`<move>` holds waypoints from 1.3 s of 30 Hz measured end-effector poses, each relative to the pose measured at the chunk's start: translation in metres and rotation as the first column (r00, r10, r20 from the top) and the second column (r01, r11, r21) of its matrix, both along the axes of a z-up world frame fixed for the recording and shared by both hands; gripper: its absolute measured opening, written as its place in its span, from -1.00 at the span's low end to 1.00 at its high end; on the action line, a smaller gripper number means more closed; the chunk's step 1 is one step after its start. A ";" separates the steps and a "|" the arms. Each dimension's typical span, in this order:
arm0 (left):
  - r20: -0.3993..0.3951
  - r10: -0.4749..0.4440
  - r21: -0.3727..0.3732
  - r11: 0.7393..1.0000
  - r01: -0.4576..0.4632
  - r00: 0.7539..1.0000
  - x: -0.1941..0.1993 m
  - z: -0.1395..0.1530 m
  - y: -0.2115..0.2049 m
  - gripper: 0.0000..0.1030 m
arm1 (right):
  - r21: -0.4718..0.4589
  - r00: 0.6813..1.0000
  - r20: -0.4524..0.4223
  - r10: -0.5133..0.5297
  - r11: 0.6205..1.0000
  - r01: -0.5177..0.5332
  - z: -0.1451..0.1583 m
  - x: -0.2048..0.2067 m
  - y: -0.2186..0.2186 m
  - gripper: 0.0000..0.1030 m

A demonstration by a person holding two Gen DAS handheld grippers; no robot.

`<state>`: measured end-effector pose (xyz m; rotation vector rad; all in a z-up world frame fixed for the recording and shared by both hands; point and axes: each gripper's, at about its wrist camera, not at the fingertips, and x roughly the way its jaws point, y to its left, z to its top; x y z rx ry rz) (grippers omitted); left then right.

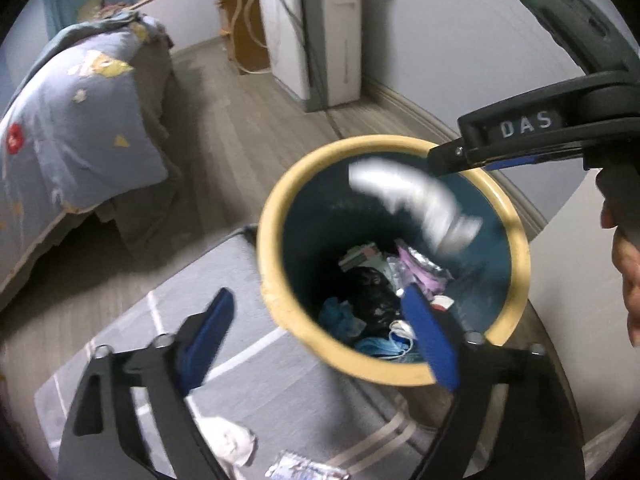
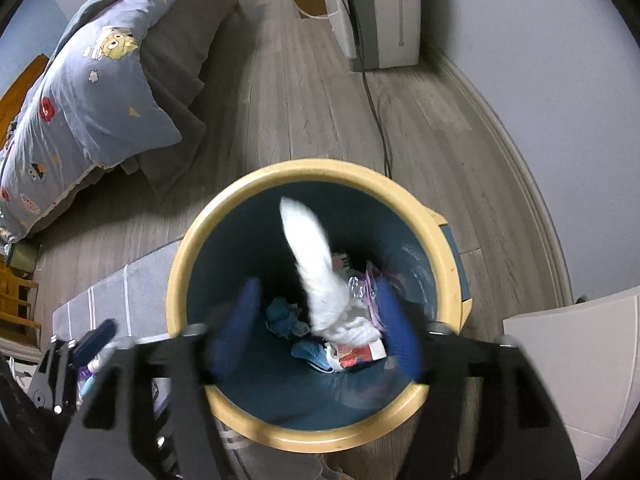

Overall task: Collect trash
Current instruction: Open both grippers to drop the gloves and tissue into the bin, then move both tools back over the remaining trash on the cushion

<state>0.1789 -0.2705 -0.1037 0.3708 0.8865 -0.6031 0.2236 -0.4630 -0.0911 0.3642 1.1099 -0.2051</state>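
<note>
A round bin with a yellow rim (image 1: 276, 300) (image 2: 176, 280) and dark blue inside stands on the floor and holds mixed trash. A white crumpled tissue (image 1: 416, 200) (image 2: 316, 276) is blurred in mid-air inside the bin mouth, free of both grippers. My right gripper (image 2: 316, 332) is open directly over the bin; it also shows in the left wrist view (image 1: 444, 160) over the far rim. My left gripper (image 1: 320, 340) is open and empty at the bin's near rim. A white wad (image 1: 232, 440) and a foil wrapper (image 1: 304, 470) lie on the grey rug.
A bed with a blue patterned quilt (image 1: 72, 132) (image 2: 92, 104) stands at left. A white appliance (image 1: 324, 32) (image 2: 384, 12) with a cable stands by the far wall. A white cabinet (image 2: 580, 368) is at right. A grey rug (image 1: 256, 400) lies beside the bin.
</note>
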 end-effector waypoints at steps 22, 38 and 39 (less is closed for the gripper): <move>0.077 0.303 0.007 0.952 -0.305 0.950 -0.042 0.095 0.222 0.86 | -0.027 0.993 0.047 0.105 0.994 -0.104 0.056 -0.016 0.090 0.89; -0.063 0.507 -0.047 0.859 -0.510 0.860 -0.053 0.046 0.324 0.87 | -0.019 0.949 -0.100 0.298 0.953 -0.301 0.010 -0.015 0.222 0.89; -0.068 0.505 -0.041 0.860 -0.508 0.860 -0.052 0.042 0.324 0.87 | -0.017 0.945 -0.111 0.307 0.950 -0.311 0.006 -0.014 0.227 0.89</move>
